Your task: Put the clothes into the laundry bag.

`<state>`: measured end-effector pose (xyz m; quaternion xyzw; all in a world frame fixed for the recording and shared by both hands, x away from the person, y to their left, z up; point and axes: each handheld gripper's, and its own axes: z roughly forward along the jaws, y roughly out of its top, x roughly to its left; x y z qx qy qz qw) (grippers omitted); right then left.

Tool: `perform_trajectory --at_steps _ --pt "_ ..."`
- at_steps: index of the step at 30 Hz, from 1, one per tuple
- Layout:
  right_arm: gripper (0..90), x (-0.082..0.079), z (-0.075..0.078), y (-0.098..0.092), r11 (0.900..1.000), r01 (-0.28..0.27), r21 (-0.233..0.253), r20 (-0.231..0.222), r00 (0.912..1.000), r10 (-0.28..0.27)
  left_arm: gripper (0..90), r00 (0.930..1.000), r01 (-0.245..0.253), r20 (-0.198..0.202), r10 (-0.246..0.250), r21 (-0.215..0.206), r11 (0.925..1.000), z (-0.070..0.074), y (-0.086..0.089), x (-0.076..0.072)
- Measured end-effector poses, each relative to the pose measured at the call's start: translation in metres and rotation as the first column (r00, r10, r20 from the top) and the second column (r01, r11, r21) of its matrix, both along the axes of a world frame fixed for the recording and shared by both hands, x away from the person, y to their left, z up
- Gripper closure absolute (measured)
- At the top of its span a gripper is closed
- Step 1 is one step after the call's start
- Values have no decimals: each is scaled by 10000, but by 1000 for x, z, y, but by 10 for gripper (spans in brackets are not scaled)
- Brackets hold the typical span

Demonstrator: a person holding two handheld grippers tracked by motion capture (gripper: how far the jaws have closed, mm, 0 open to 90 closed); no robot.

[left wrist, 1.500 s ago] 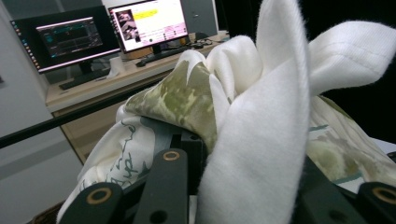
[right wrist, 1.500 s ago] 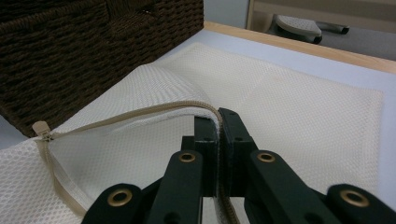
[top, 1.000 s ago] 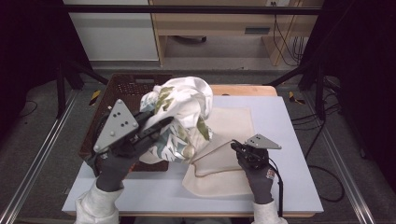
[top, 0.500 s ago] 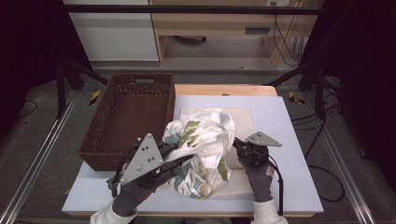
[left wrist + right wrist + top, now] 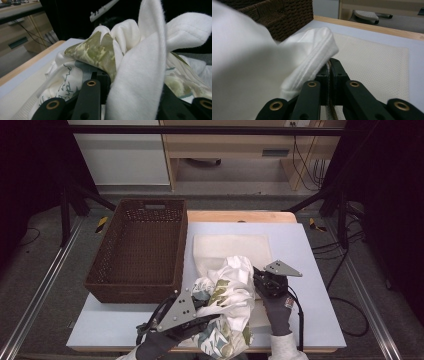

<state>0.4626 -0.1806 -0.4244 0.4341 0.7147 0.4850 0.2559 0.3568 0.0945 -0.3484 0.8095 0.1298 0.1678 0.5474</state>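
Note:
A white garment with a green leaf print (image 5: 227,302) lies bunched on the front middle of the table, partly over a cream mat (image 5: 230,247). My left gripper (image 5: 207,312) comes in from the front edge, shut on the garment; white folds (image 5: 140,75) drape over and between its jaws. To the garment's right, my right gripper (image 5: 256,281) is shut, with a thin cream edge of the mat (image 5: 329,105) pinched between its jaws. A white hem of the garment (image 5: 312,60) rests against the left jaw in the right gripper view.
A brown wicker basket (image 5: 102,272) stands on the table's left half, its wall close to the garment (image 5: 287,17). Pale blue tabletop (image 5: 305,255) lies right of the mat. Dark frame legs and cables surround the table.
My left gripper has carried the garment from over the basket down and right to the table's front. The right gripper has hardly moved, and the mat now lies flatter.

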Motion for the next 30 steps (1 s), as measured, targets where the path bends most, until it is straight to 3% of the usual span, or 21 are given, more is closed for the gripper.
perform_trajectory --at_steps 6,13,16,19,22,25,28,30 --pt "868 0 0 1 10000 -87 -20 4 10000 87 727 9977 -541 -362 574 862 9948 -33 -21 20" --pt "868 -1 -1 3 9997 -241 19 -46 9997 241 720 9898 -838 -976 1038 1900 9782 -69 -49 40" --pt "868 -2 0 2 9995 -297 79 -3 9996 297 710 9893 -1120 -639 1312 2442 9632 -80 -64 41" --pt "868 -4 2 3 9992 -388 98 11 9992 388 674 9831 -1437 -706 1686 2720 9515 -94 -76 48" --pt "868 -5 0 3 9992 -398 37 14 9992 398 614 9800 -1459 -1000 1719 2262 9631 -99 -77 53" --pt "868 -5 -2 2 9991 -415 81 -45 9991 415 500 9768 -1521 -1215 1766 1876 9704 -93 -69 50" --pt "867 -5 -2 0 9994 -337 27 -15 9994 337 346 9772 -1879 -727 1997 1429 9717 -76 -57 40" --pt "868 -5 -2 0 9995 -322 22 -24 9995 322 286 9710 -2306 -377 2361 1123 9665 -64 -49 38"
